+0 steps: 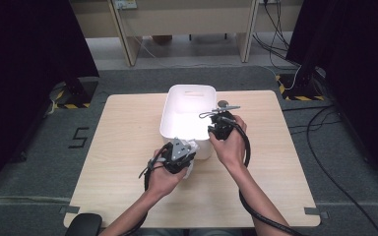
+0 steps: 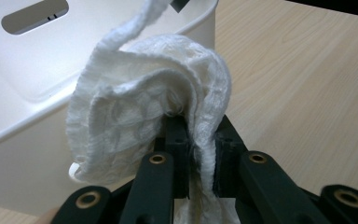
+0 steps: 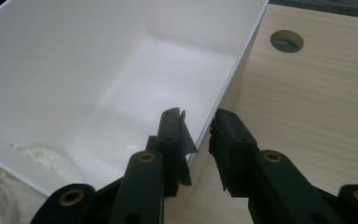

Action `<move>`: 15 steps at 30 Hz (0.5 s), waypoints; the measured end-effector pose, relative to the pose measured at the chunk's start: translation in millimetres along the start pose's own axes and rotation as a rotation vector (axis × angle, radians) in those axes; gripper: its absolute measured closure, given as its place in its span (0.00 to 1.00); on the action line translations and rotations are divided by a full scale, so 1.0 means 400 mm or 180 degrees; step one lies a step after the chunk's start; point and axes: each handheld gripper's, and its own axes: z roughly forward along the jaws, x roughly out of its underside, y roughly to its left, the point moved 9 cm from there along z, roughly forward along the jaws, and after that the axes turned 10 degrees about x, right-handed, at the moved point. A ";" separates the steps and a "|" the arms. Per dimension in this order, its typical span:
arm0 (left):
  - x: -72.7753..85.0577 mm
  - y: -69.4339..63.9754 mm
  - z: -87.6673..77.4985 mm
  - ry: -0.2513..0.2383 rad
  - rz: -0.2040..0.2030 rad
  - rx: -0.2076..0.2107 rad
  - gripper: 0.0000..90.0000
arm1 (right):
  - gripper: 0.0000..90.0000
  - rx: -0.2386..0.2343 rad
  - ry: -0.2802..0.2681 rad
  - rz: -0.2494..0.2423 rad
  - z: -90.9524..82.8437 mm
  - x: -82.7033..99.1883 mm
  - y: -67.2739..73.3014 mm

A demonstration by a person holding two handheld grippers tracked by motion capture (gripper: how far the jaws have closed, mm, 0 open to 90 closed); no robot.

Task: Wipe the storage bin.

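The left gripper (image 2: 193, 140) is clamped on a white textured cloth (image 2: 149, 116); the fabric runs down between the two black jaws and bunches above them. In the high view the left gripper (image 1: 179, 156) sits at the near wall of the white bin (image 1: 174, 105), and the cloth (image 1: 191, 147) appears there as a small pale patch, largely covered by the grey plate and the hand. How much of the cloth hangs below the jaws is cut off at the bottom edge of the left gripper view.

The right gripper (image 3: 199, 135) holds its jaws partly apart, astride the bin's right wall (image 3: 242, 56), one jaw inside and one outside. Whether the pads touch the wall cannot be determined. A loose dark flap on the inner pad obscures the contact area. In the high view the right gripper (image 1: 220, 127) is mostly masked by the hand and cable.

A pale scrap of cloth (image 3: 42, 156) shows at the bin's lower left corner in the right gripper view, blurred.

The bin stands on a light wooden table (image 1: 128, 147) with a round hole (image 3: 286, 41) near its right wall. Grey carpet (image 1: 39, 147) surrounds the table; black curtains, cables and pale furniture legs lie beyond.
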 end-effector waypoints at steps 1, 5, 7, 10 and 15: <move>-0.004 -0.002 -0.002 -0.0029 -0.0015 0.0003 0.88 | 0.81 0.0000 0.0001 0.0001 0.000 0.000 0.000; -0.011 -0.004 -0.013 -0.0060 0.0008 -0.0019 0.88 | 0.81 -0.0004 0.0012 0.0006 -0.001 0.000 0.001; -0.020 -0.008 -0.021 -0.0082 0.0014 -0.0017 0.88 | 0.81 0.0003 0.0018 0.0004 -0.001 0.000 0.001; -0.022 -0.007 -0.021 -0.0092 0.0011 -0.0015 0.88 | 0.81 0.0006 0.0023 0.0002 -0.001 0.000 0.001; -0.030 -0.007 -0.025 -0.0105 0.0050 -0.0036 0.88 | 0.81 0.0000 0.0029 0.0012 -0.002 0.000 0.002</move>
